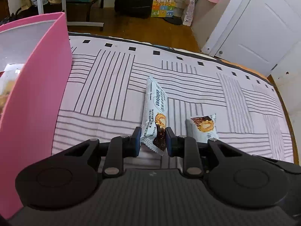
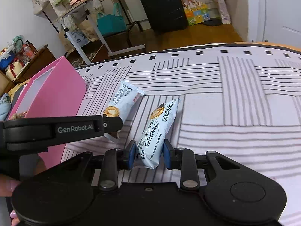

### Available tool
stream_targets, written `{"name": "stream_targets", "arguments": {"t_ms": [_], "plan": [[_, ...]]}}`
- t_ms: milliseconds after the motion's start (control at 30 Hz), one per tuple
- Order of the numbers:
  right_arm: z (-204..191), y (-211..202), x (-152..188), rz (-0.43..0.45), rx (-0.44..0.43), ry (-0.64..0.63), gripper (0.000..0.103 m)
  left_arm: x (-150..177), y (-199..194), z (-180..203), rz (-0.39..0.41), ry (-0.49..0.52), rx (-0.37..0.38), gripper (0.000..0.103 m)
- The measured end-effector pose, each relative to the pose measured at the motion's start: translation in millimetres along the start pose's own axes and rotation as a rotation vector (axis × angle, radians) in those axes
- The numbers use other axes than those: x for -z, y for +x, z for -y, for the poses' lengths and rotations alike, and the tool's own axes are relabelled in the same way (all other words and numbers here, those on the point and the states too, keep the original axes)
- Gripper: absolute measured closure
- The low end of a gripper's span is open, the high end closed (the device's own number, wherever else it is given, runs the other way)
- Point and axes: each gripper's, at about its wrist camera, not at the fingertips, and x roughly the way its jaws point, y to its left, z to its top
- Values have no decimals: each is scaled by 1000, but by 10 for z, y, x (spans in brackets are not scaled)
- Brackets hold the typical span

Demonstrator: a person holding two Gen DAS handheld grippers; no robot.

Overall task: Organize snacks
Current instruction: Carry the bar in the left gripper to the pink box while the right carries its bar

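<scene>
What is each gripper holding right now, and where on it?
Left gripper pinches one snack packet near its bottom crimped end. Right gripper pinches the other snack packet across its lower end.

The two snack packets (image 1: pixel 155 113) (image 2: pixel 158 131) look like thin glossy film, crinkled, with serrated sealed ends. The bedsheet (image 1: pixel 188 86) is soft matt cloth with printed stripes. The pink box (image 1: pixel 37 94) has smooth matt walls, seemingly plastic or card. Both grippers (image 1: pixel 153 141) (image 2: pixel 149 155) are matt black plastic with metal pivot pins and blue rubbery-looking pads (image 2: pixel 132 153). The floor (image 1: pixel 150 28) is polished wood.
</scene>
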Motion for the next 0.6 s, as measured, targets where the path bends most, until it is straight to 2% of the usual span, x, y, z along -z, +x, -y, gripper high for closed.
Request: {"name": "stream_targets", "arguments": {"t_ms": [233, 333, 467, 600], "plan": [[26, -429, 234, 19, -6, 39, 69, 177, -400, 60, 18, 2, 24, 78], [3, -551, 454, -15, -16, 68, 68, 344, -558, 50, -1, 7, 30, 78], [-117, -678, 686, -47, 4, 36, 68, 628, -732, 13, -37, 42, 16, 78], [-239, -885, 796, -26, -6, 20, 69, 811, -904, -66, -50, 51, 17, 78]]}}
